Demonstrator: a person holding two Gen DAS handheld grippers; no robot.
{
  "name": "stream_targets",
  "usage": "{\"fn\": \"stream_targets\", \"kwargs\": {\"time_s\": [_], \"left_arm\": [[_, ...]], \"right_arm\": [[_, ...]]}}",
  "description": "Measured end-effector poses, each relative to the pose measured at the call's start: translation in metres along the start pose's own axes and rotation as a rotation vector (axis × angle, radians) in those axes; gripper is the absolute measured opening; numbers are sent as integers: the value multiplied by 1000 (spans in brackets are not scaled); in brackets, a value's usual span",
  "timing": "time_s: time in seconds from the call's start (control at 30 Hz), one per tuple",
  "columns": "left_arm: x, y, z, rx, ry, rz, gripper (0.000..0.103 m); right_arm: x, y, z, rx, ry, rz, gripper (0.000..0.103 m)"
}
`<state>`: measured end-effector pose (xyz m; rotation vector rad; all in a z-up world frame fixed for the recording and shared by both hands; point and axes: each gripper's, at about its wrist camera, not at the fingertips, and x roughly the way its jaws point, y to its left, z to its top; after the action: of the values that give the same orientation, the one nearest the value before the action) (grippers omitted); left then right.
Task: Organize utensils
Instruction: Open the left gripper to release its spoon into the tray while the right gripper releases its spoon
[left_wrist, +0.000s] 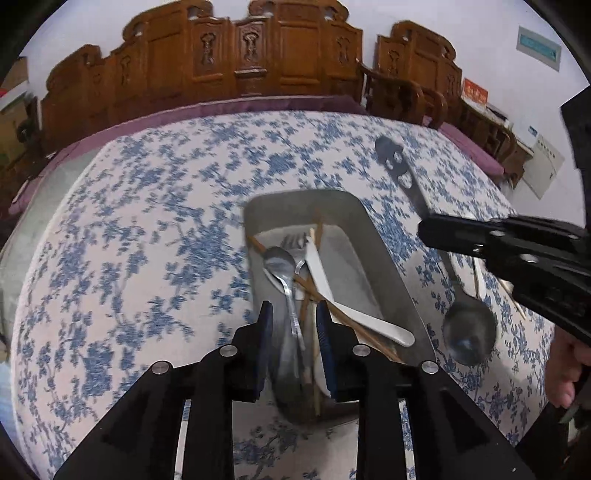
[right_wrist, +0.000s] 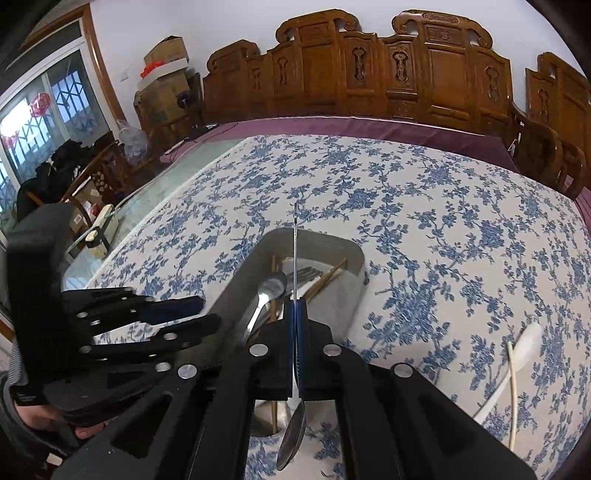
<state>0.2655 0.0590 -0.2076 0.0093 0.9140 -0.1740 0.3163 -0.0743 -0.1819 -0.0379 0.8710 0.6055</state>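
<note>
A grey tray (left_wrist: 373, 236) sits on the blue-flowered tablecloth and holds a metal spoon (left_wrist: 284, 273), a fork (left_wrist: 293, 242), a white spoon (left_wrist: 354, 314) and wooden chopsticks (left_wrist: 351, 321). My left gripper (left_wrist: 295, 339) is open, its jaws either side of the tray's near end. My right gripper (right_wrist: 295, 332) is shut on a large metal ladle (right_wrist: 293, 435), held by its handle above the tray (right_wrist: 332, 314). In the left wrist view the ladle (left_wrist: 469, 332) hangs to the right of the tray, its bowl down.
A white spoon (right_wrist: 517, 354) and a cream chopstick (right_wrist: 513, 398) lie on the cloth to the right. Carved wooden chairs (right_wrist: 369, 74) line the far edge of the table. Boxes and clutter stand at the far left (right_wrist: 162, 85).
</note>
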Motion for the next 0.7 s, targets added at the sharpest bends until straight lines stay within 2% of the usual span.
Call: {"fn": "stream_targets", "kwargs": {"time_s": [0.13,0.4,0.53,0.7], "left_arm": [[-14,13,1,-7,-40,31,25],[-23,33,-3,-29,-44,55,25],[-26,37,-4,-33,-49,60,25],[-27,41,-6,-37,-48,64,25]], "right_arm": [[15,7,8,-5,2,-15,2],[40,12,17,14,3,-33,2],[53,7,12,55,23,-42,2],[67,9,1,41,55,-57,3]]}}
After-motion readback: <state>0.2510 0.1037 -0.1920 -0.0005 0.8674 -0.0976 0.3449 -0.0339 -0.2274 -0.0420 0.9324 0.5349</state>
